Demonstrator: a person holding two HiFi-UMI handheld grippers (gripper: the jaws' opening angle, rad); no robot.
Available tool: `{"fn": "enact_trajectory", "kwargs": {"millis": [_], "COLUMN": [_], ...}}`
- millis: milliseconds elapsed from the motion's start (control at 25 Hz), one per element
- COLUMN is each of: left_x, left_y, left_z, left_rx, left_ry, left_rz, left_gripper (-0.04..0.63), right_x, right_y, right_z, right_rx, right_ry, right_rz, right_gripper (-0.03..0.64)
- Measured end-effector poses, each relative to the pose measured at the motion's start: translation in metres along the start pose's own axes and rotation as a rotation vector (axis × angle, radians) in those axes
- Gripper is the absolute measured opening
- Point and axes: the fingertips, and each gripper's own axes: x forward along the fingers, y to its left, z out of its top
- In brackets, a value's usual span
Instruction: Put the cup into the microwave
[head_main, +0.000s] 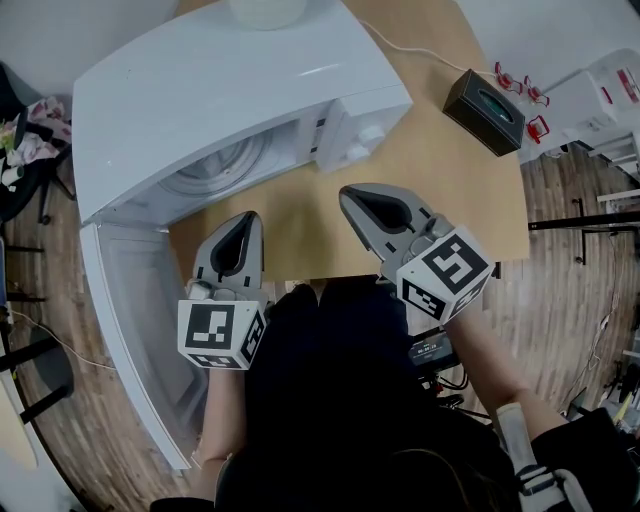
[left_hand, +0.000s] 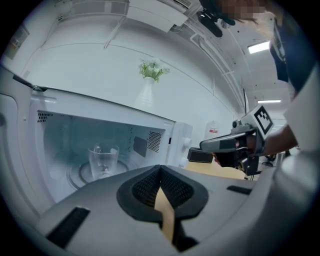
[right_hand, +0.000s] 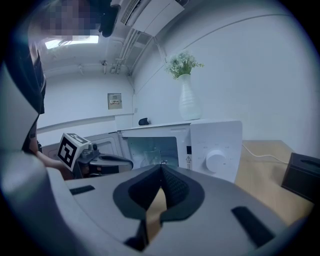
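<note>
Head view. Item one: white microwave (head_main: 230, 100) on the bench (head_main: 440, 190), its door (head_main: 130, 330) swung fully open on the person's left. The cavity was seen from above only, so no cup could be made out there.

Item two: left gripper (head_main: 249, 216) and right gripper (head_main: 346, 193), held side by side at the near edge of the bench, apart from each other and outside the cavity. Judged: they were kept clear because the placing looked done, leaving only the door.

Left gripper view. Its fingers (left_hand: 145, 187) were closed tip to tip with nothing between them. It alone showed the task's thing plainly: a clear glass cup (left_hand: 102, 160), upright on the turntable (left_hand: 80, 172) inside the microwave, touched by neither gripper.

Right gripper view. Its fingers (right_hand: 175, 187) were likewise brought together and empty. The cup showed only faintly in the cavity. This view added the control dial (right_hand: 216, 161) and a white vase (right_hand: 189, 102) of flowers on the microwave's top.

Item three, clearest in the head view: black box (head_main: 485, 110), well apart on the bench's far right.
</note>
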Motion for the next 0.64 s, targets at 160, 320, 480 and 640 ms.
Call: {"fn": "enact_trajectory", "kwargs": {"millis": [160, 320, 480, 640], "left_x": [0.0, 0.001, -0.001, -0.005], "left_y": [-0.002, -0.005, -0.007, -0.009], "left_z": [0.0, 0.001, 0.004, 0.002], "left_rx": [0.006, 0.012, 0.013, 0.011], "left_ry": [-0.001, -0.001, -0.007, 0.005], "left_rz": [-0.003, -0.008, -0.008, -0.005], "left_gripper": [0.005, 0.005, 0.005, 0.005], "right_x": [-0.001, -0.004, -0.005, -0.007], "right_y": [0.001, 0.001, 0.004, 0.012], "right_z": [0.0, 0.001, 0.002, 0.0], "right_rx": [-0.008, -0.005, 0.025, 0.052], "right_ry": [-0.004, -0.014, -0.03, -0.032], "right_rz": [-0.001, -0.002, 0.005, 0.012], "right_gripper": [-0.008, -0.008, -0.008, -0.008]}}
